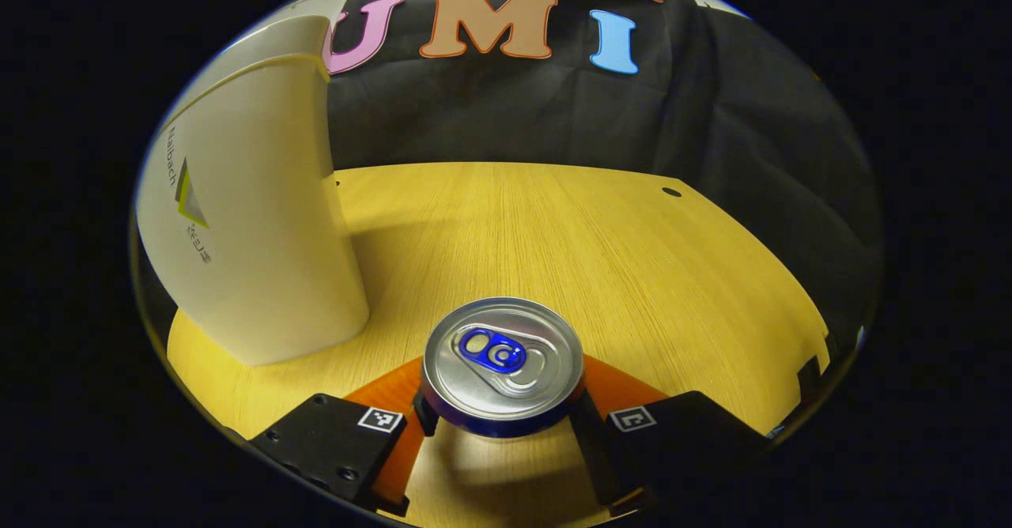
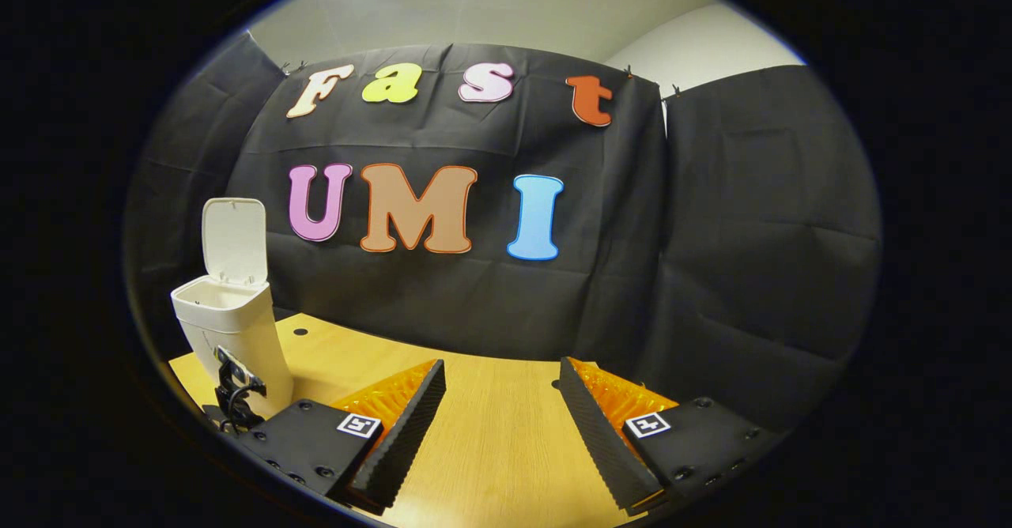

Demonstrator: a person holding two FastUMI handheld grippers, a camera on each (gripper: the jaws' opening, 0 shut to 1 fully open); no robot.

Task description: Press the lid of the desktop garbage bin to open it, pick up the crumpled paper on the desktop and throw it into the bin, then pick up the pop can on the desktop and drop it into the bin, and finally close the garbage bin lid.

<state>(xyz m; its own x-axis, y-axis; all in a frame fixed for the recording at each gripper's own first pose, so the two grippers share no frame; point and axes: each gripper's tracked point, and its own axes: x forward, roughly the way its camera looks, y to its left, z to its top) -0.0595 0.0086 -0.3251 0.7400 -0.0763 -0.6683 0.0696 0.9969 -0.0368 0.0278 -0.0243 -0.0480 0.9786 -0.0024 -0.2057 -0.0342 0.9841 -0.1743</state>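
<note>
Left tool has the can between its fingers, one on each flank, both pressing the blue wall just under the rim. The can's lower body is hidden below its own wide silver top, so whether its base touches the counter is hard to tell. What does show is a round brushed-metal lid with a blue pull tab lying flat in its recess. Just beside the can, up and to its left, rises the bin: smooth pale plastic, tapering toward its base, a small printed mark on its side. Its top is cut off at the picture's edge here, with only a sliver of the lid's underside peeking above the rim.

From the right gripper view the bin stands far from the right tool, its flat rounded lid tipped upright and the mouth open. At the bin's foot sits a dark tangle of parts, too small to make out. The right tool's ridged, saw-toothed pads are spread wide with nothing between them, bare counter showing in the gap. The counter is light wood grain with small dark round holes; one lies just beside the bin's base
</note>
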